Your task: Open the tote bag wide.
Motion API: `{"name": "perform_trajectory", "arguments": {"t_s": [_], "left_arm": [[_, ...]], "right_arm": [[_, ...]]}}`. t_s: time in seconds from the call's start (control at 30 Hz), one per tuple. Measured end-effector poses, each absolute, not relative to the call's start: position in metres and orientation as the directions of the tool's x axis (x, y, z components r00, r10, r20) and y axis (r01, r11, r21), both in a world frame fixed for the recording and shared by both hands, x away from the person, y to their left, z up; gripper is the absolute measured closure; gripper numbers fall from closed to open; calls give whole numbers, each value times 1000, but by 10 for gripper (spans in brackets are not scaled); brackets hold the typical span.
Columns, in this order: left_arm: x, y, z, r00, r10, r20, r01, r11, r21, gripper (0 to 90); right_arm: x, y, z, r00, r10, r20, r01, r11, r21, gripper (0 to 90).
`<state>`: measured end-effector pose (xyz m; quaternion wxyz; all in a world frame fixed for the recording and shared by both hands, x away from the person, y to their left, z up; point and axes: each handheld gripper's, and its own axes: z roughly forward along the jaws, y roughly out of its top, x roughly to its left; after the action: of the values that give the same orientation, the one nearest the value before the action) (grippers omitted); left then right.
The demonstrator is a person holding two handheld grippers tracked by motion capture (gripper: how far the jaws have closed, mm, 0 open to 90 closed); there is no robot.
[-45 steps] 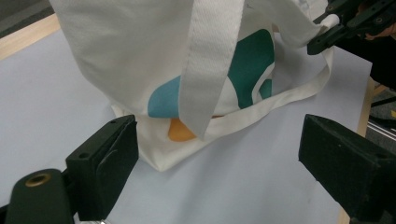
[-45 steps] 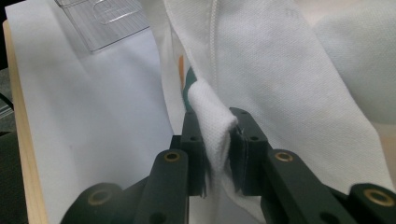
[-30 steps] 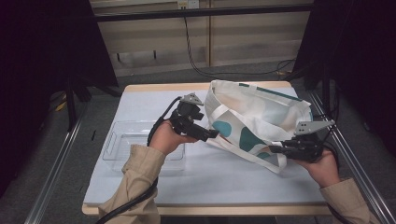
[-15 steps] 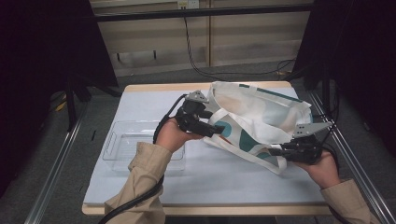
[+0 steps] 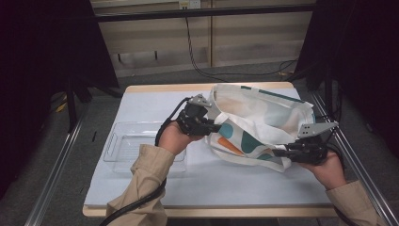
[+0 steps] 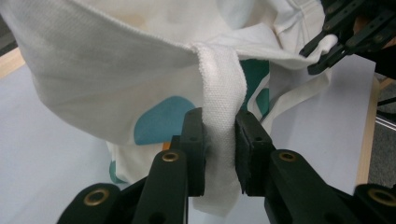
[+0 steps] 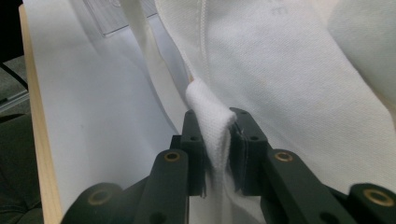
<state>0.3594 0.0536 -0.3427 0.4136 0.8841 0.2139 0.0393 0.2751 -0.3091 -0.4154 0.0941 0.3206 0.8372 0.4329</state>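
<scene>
High view shows your two hands at the white table (image 5: 141, 197), with the tote bag (image 5: 263, 117) lying on its right half between them. Your left gripper (image 5: 207, 127) is at the bag's left edge. Its jaws have just been closing, and in the left gripper view they now press on a white strap (image 6: 219, 93) of the bag from both sides. Your right gripper (image 5: 282, 151) is at the bag's near right corner; in the right gripper view its jaws are nearly closed and pinch a folded white handle (image 7: 212, 126). A clear plastic tray (image 5: 117, 146) sits on the table, left of the bag.
</scene>
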Motion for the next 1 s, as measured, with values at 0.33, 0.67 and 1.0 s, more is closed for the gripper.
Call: {"name": "perform_trajectory", "arguments": {"t_s": [0.33,0.67,1.0], "left_arm": [[358,61,-355,902,416,-116,362,-581,729,786],[355,62,-363,906,409,-111,360,-603,712,787],[355,67,-370,898,421,-124,381,-607,698,795]], "right_arm": [[276,-318,-398,-759,639,126,465,395,792,510],[286,-328,-376,-742,661,109,453,375,809,436],[295,-333,-361,-719,685,113,447,332,831,338]]}}
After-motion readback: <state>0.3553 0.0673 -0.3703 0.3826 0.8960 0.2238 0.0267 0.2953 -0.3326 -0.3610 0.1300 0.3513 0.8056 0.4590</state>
